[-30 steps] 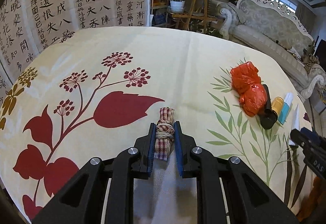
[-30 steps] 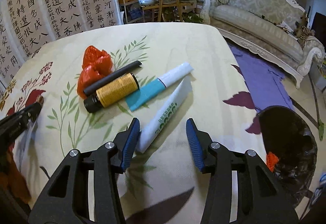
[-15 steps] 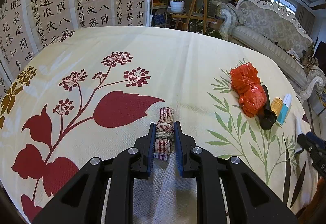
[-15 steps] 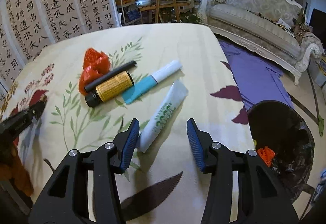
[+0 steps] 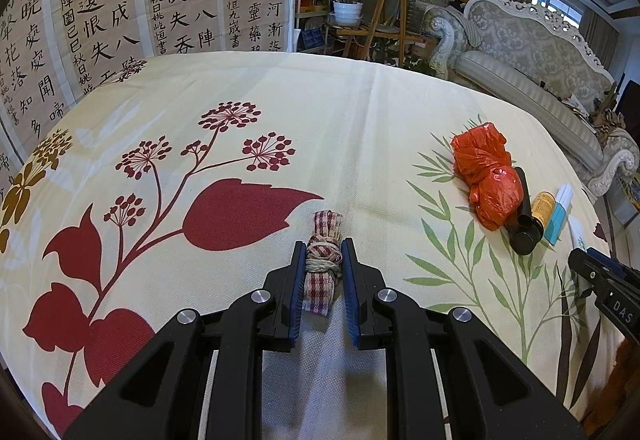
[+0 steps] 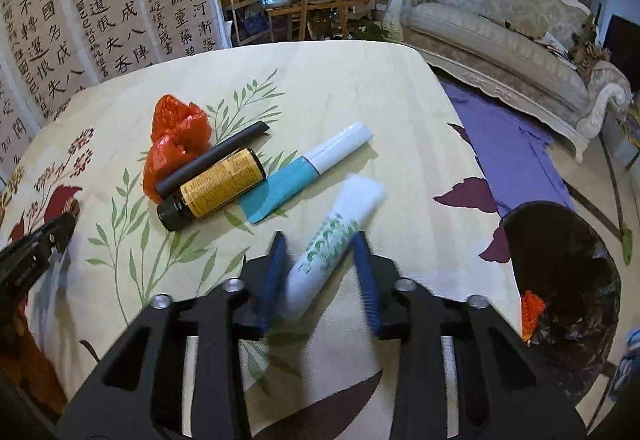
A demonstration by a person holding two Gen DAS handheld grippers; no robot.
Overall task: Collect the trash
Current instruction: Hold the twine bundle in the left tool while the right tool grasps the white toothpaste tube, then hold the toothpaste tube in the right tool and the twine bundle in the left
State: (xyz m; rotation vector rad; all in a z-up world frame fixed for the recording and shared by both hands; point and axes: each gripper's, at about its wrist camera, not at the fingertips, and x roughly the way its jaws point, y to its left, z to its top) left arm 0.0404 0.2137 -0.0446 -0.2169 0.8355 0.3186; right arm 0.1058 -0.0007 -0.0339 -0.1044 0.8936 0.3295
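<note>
Your left gripper (image 5: 322,272) is matte black plastic, with two angular arms that have triangular cut-outs. Each arm carries two round silver screw heads, and each finger ends in a ribbed blue pad (image 5: 297,292). Your right gripper (image 6: 320,272) has the same build: black frame, silver screws, blue ribbed pads (image 6: 367,280). Seen from the left camera, its side bears small white letters reading "DAS".
</note>
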